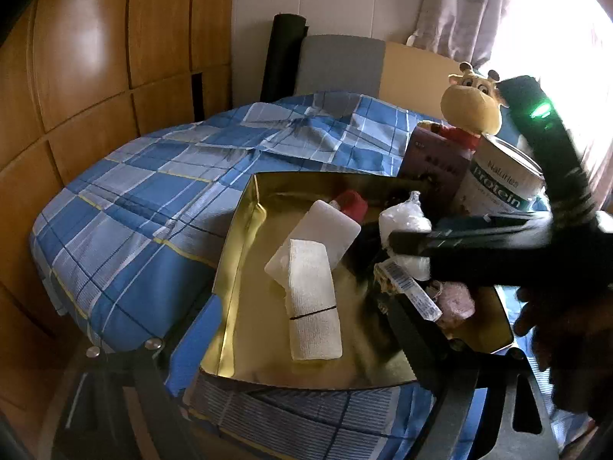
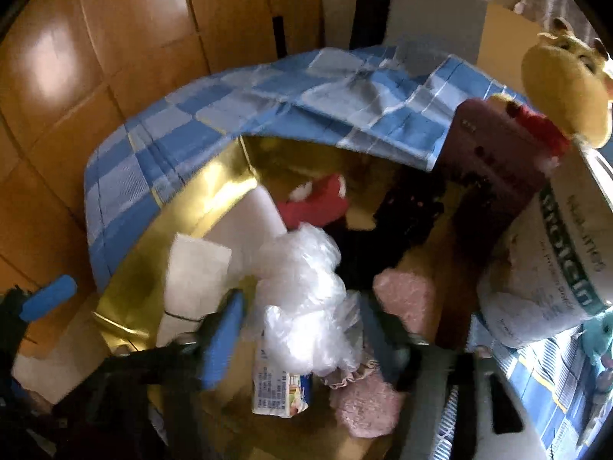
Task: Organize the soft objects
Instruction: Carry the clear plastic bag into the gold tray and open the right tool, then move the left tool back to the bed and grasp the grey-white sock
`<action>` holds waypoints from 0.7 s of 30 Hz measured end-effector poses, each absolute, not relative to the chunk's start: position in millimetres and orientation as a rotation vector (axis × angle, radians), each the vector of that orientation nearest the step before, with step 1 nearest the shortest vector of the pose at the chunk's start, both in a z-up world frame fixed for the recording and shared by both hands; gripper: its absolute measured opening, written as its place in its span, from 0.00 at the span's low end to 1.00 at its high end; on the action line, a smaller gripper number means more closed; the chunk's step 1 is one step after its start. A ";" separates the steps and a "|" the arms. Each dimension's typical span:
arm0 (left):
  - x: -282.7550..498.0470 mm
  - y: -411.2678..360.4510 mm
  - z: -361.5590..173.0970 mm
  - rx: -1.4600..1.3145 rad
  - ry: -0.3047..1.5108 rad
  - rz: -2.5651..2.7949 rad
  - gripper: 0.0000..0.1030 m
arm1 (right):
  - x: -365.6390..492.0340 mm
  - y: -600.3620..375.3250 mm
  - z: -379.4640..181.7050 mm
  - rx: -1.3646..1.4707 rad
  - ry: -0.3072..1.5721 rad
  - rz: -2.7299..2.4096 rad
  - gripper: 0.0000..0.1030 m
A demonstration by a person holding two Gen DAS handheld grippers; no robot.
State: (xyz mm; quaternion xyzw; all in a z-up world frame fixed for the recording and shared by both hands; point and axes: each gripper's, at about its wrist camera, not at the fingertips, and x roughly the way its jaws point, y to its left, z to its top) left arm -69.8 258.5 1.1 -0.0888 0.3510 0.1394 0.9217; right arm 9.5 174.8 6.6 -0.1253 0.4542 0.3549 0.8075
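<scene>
A shallow gold box [image 1: 245,230] [image 2: 214,191] lies on the blue plaid bed. In it are a white gauze roll [image 1: 312,299] [image 2: 195,268], a white foam block [image 1: 325,237] [image 2: 245,222], a red soft piece [image 1: 352,203] [image 2: 314,201], a clear plastic bag bundle [image 1: 406,222] [image 2: 302,299], a pink fuzzy item [image 1: 456,299] [image 2: 406,299] and a small printed packet [image 1: 410,291] [image 2: 281,387]. My right gripper [image 2: 302,329] [image 1: 402,245] is open, its fingers either side of the plastic bundle. My left gripper [image 1: 276,349] is open low over the box's near edge.
A giraffe plush [image 1: 473,103] [image 2: 567,84] sits behind a maroon carton [image 1: 433,161] [image 2: 494,161] and a white protein can [image 1: 502,180] [image 2: 555,253] at the right. Wooden wardrobe doors [image 1: 95,57] stand left of the bed. A curtained window [image 1: 498,7] is behind.
</scene>
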 end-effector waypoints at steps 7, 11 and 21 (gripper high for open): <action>-68.8 253.3 10.8 -0.181 0.704 0.259 0.86 | 6.8 130.8 38.9 -0.184 0.905 0.752 0.67; -63.5 239.4 19.2 -0.161 0.691 0.202 0.86 | -0.4 88.8 44.8 -0.183 0.886 0.730 0.67; -36.1 164.7 31.3 -0.038 0.698 -0.020 0.86 | 12.5 -75.4 35.1 -0.074 0.932 0.425 0.67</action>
